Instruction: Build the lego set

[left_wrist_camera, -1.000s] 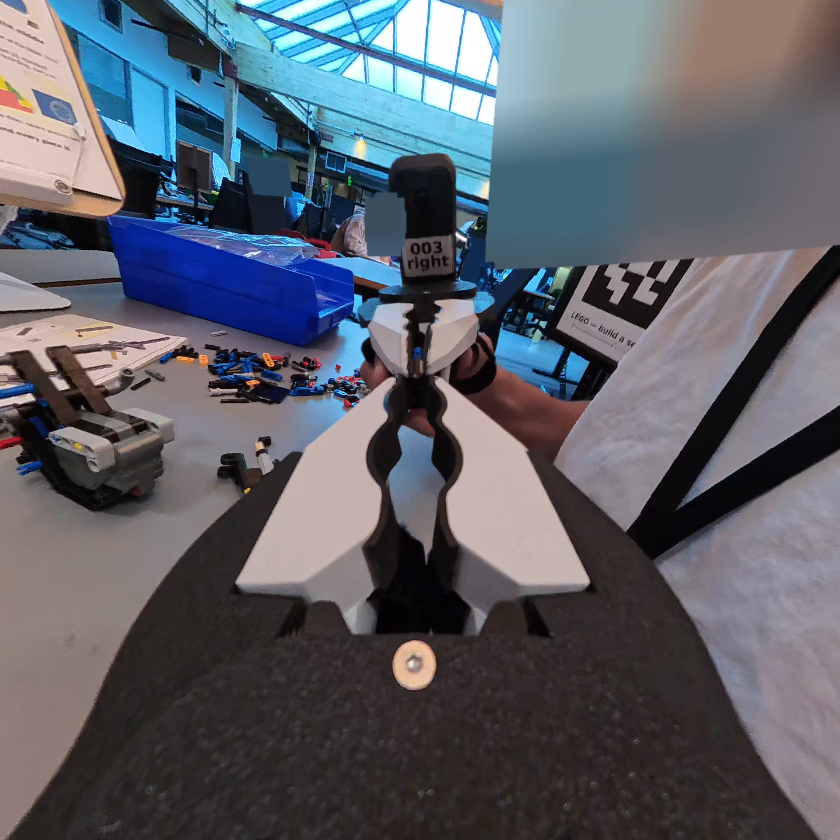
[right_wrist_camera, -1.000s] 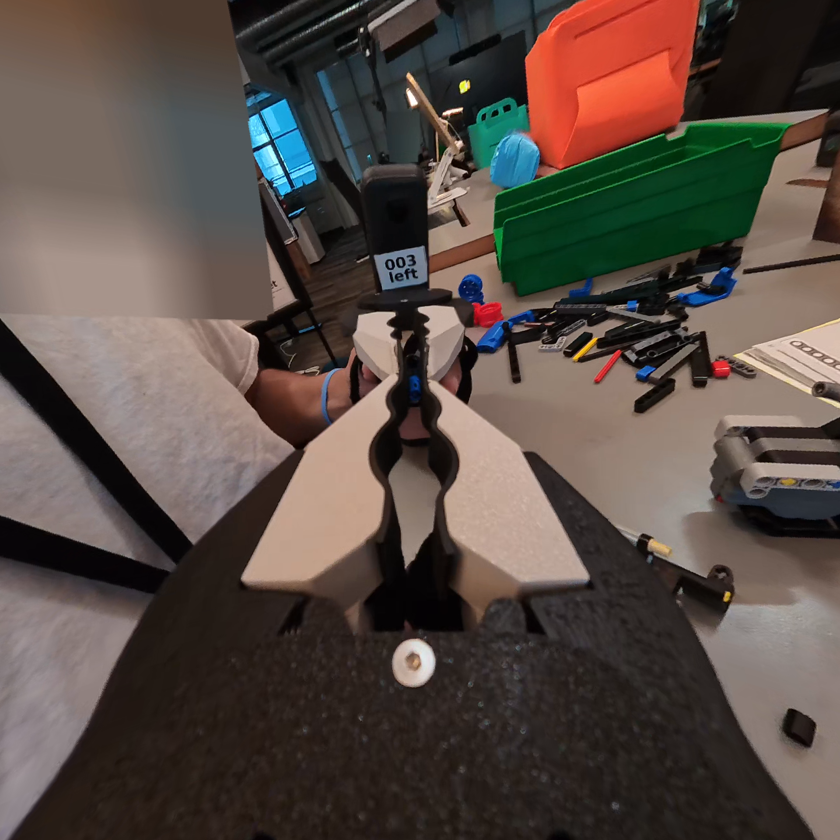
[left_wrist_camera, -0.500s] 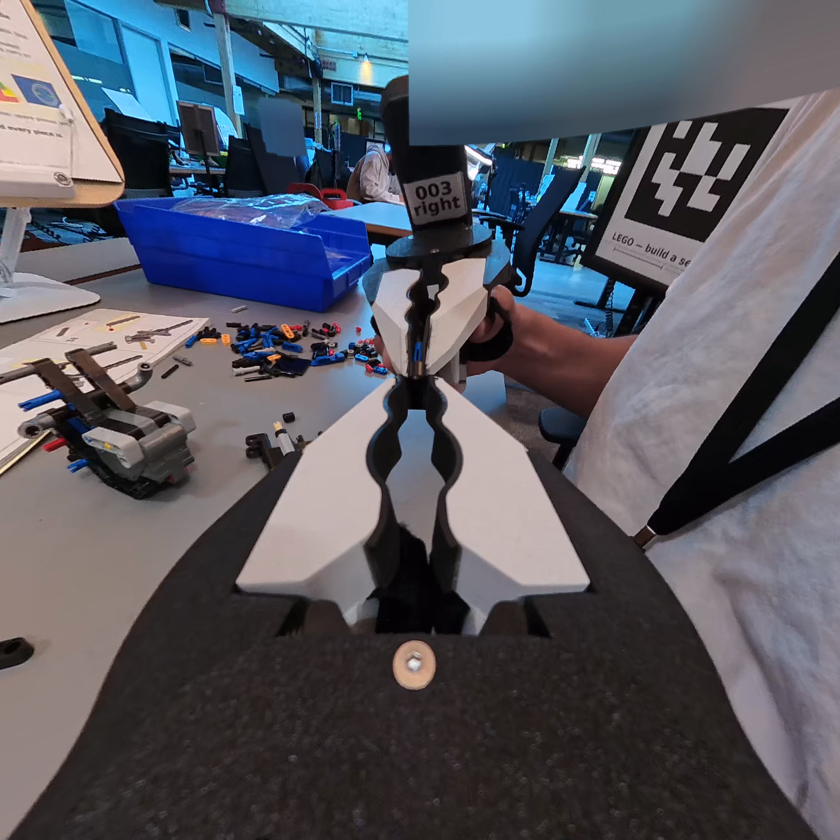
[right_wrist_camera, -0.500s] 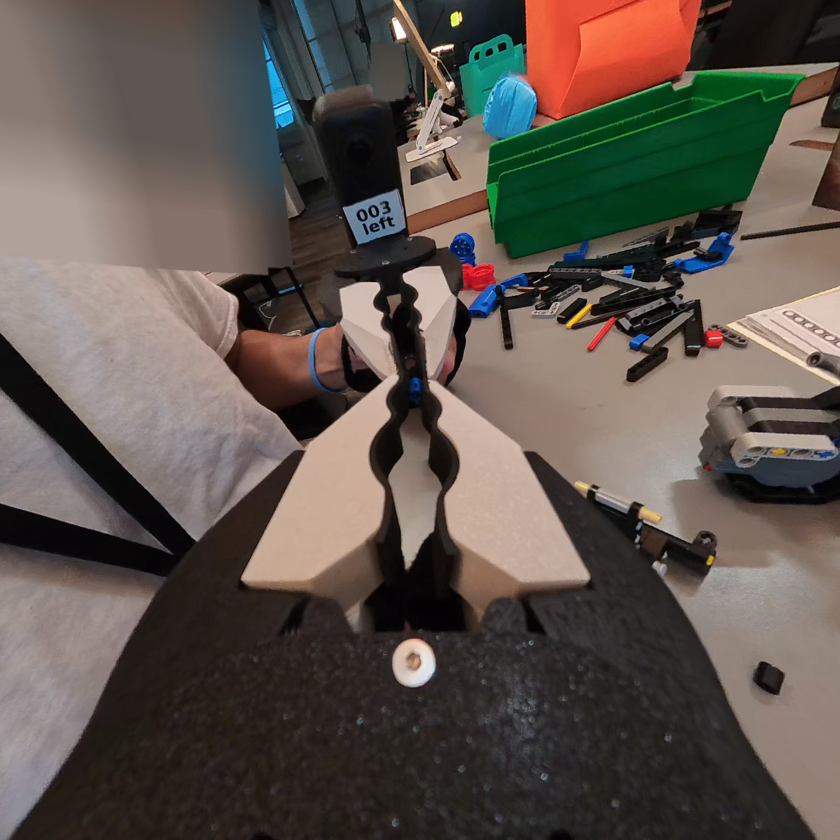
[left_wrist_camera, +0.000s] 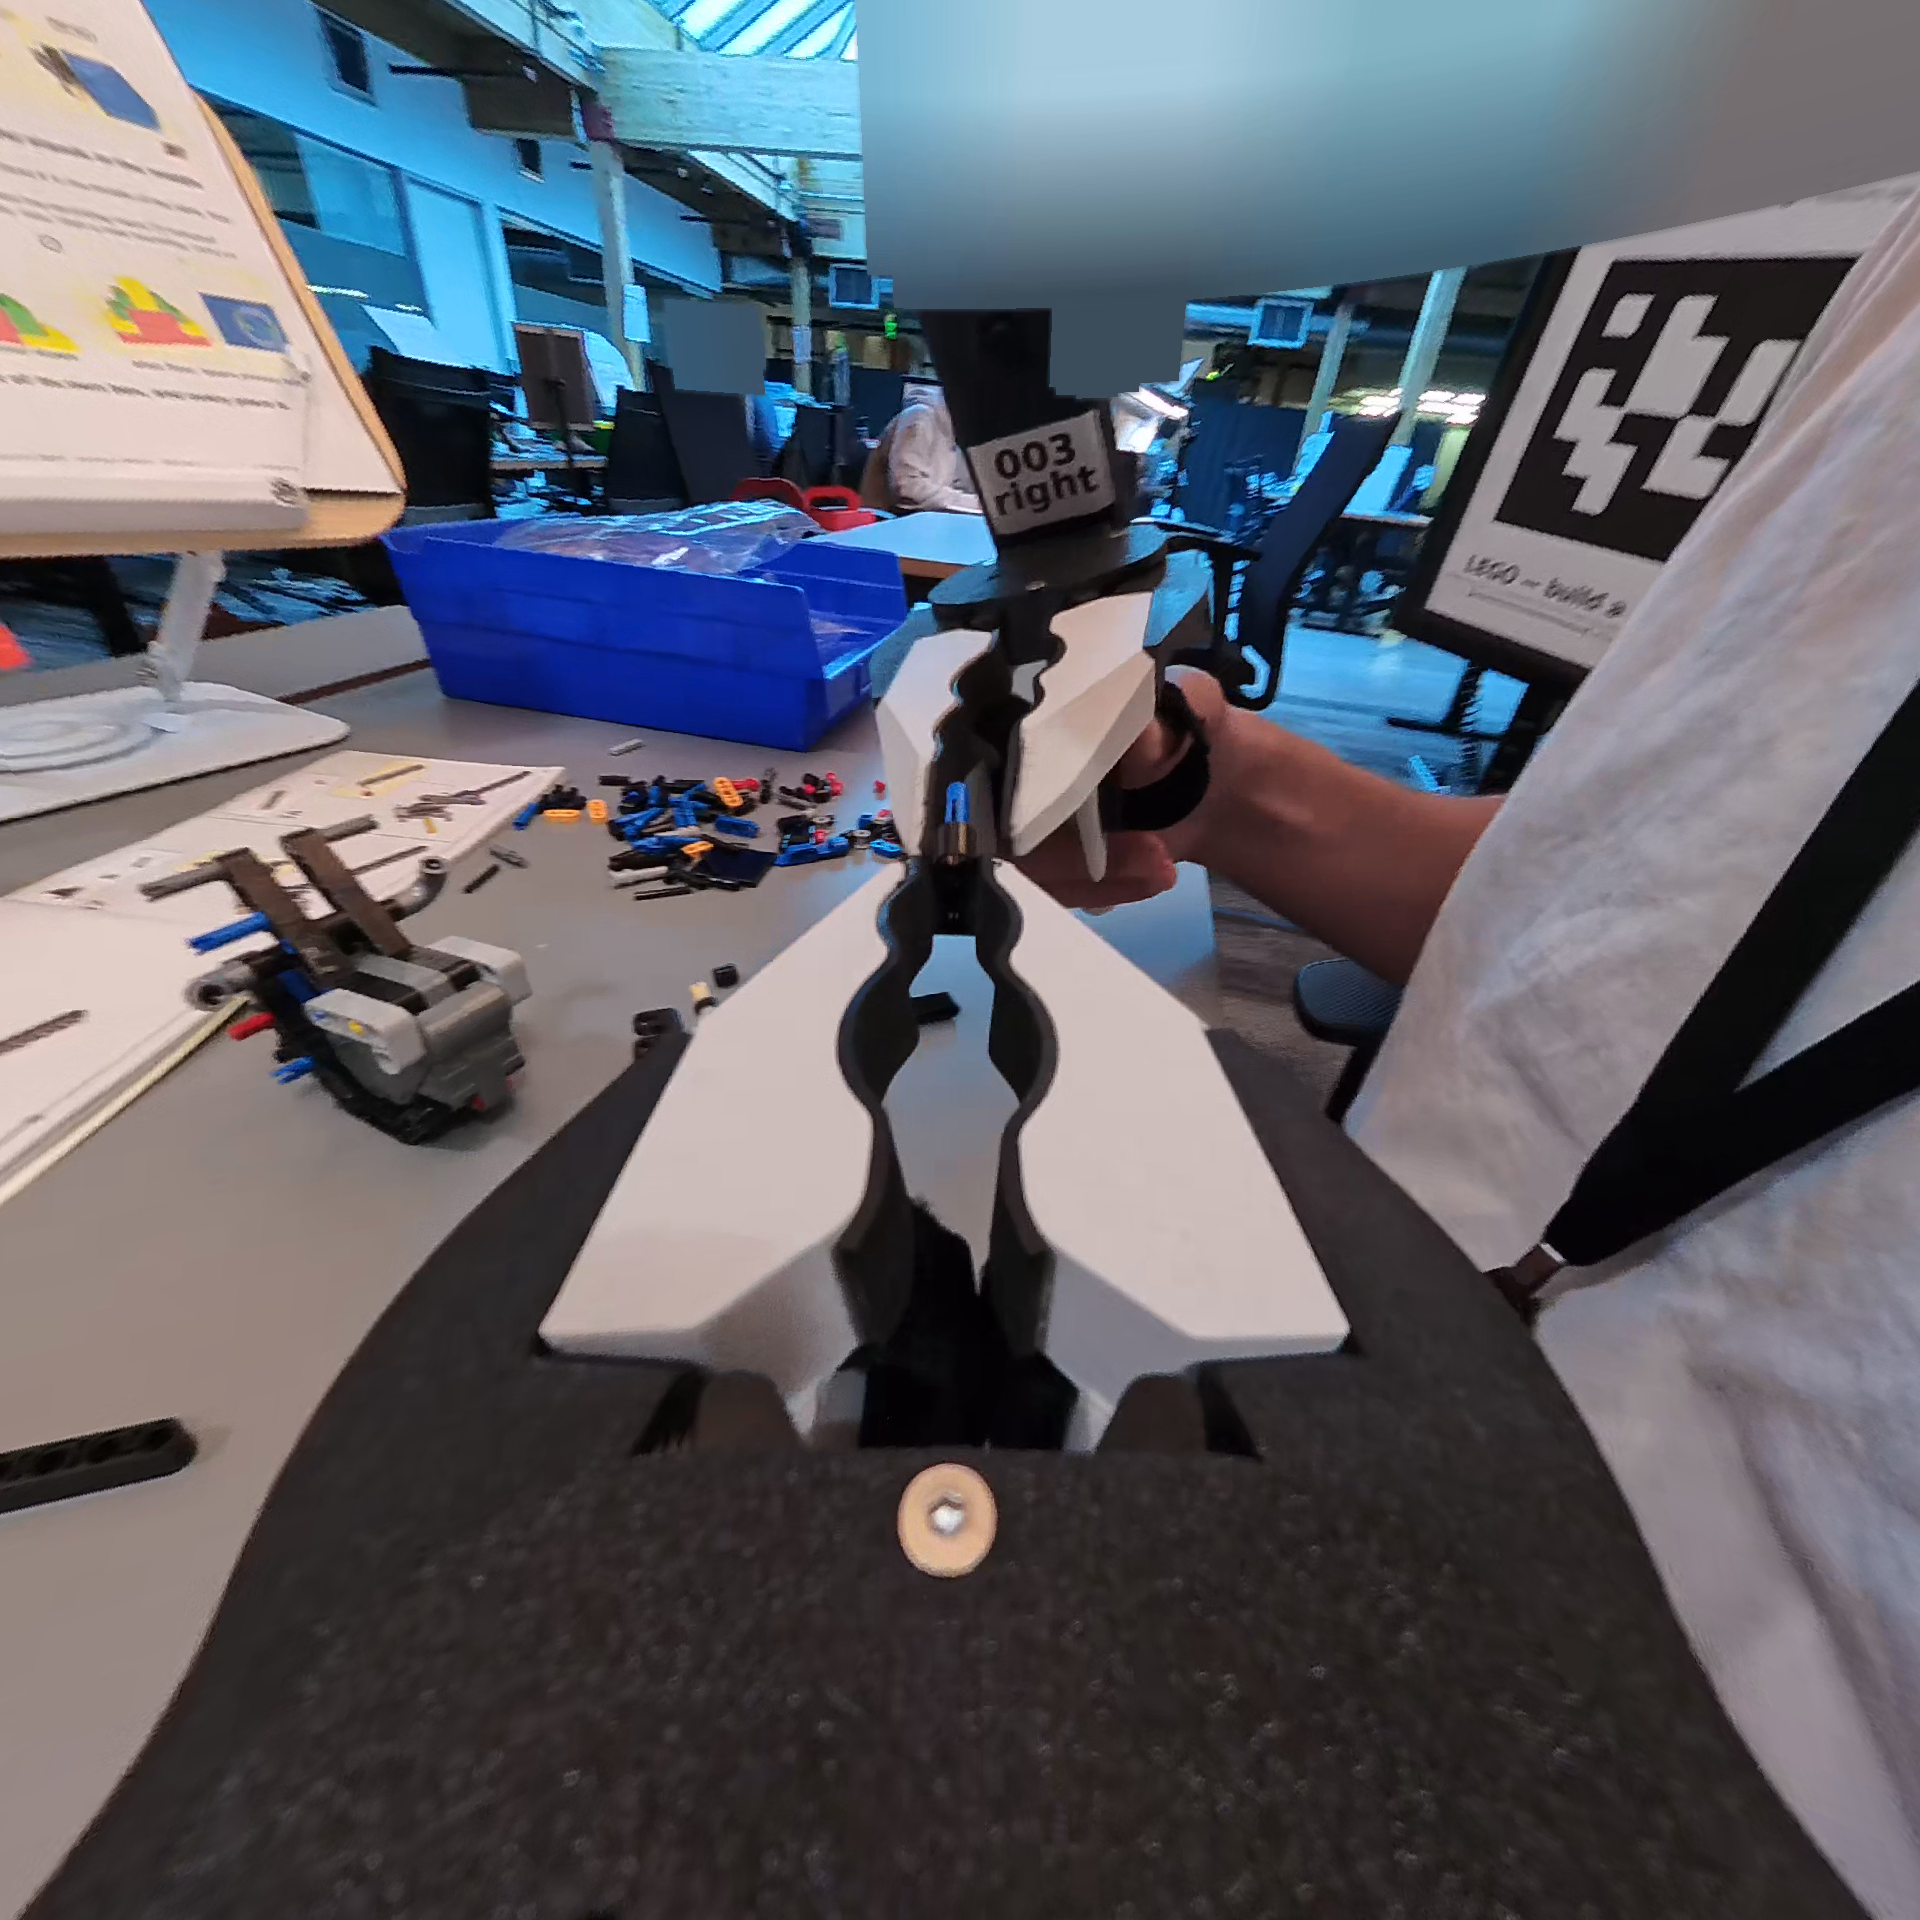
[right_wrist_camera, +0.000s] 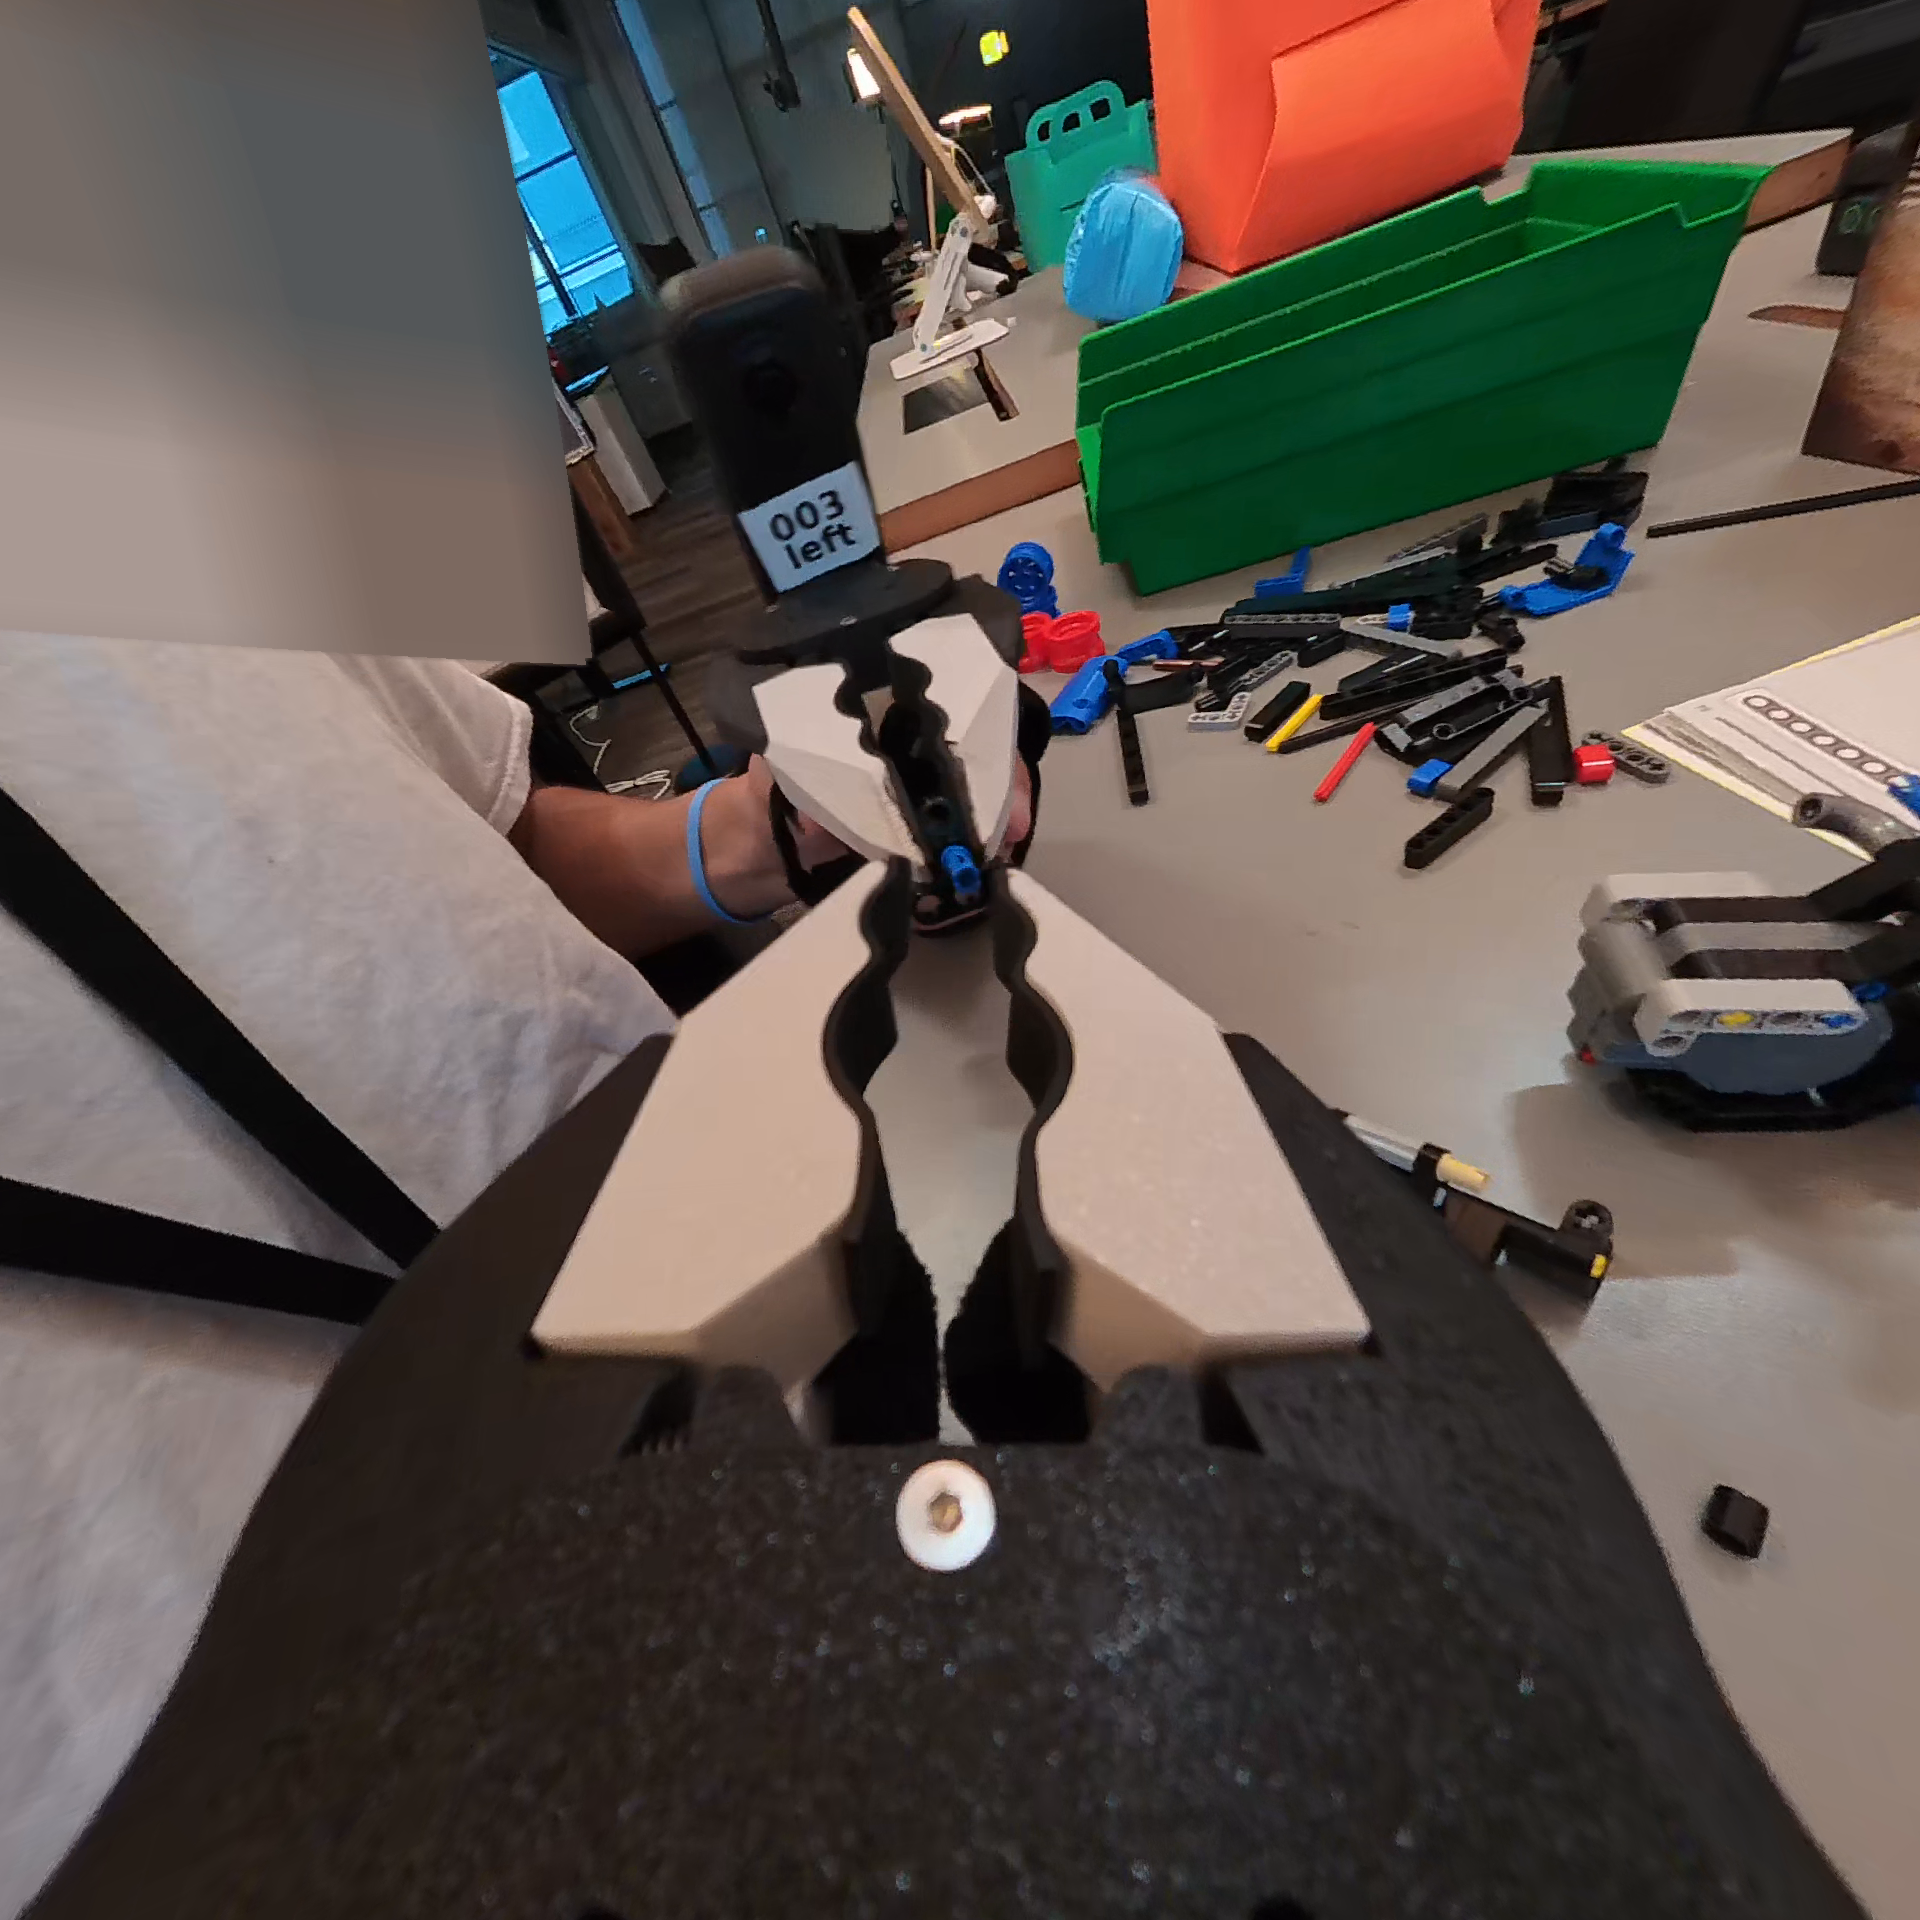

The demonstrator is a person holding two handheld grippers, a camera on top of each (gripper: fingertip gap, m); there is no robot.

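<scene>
My left gripper [left_wrist_camera: 948,888] is shut on a short black lego beam [right_wrist_camera: 925,779], held in the air above the table's near edge. A blue pin [right_wrist_camera: 956,860] sits in the beam's outer end; it also shows in the left wrist view [left_wrist_camera: 956,805]. My right gripper [right_wrist_camera: 945,888] faces the left one tip to tip. Its jaws stand a little apart around the beam's end and do not clamp it. The left gripper [right_wrist_camera: 951,852] and right gripper [left_wrist_camera: 966,847] each show in the other's view. The part-built grey and black model [left_wrist_camera: 395,1018] stands on the table [right_wrist_camera: 1299,987].
Piles of loose parts [right_wrist_camera: 1403,686] [left_wrist_camera: 717,821] lie beyond the grippers, by a green bin [right_wrist_camera: 1382,395] and a blue bin [left_wrist_camera: 644,634]. Instruction sheets [left_wrist_camera: 312,821], a small black sub-assembly [right_wrist_camera: 1507,1216] and a stray black beam [left_wrist_camera: 94,1460] lie nearby. A person's white shirt [left_wrist_camera: 1662,935] is close. Less than 4 cm separates the two grippers' tips.
The right gripper's jaws have parted a little from the blue pin. Both grippers have stayed tip to tip while tilting, and the left still holds the beam.
</scene>
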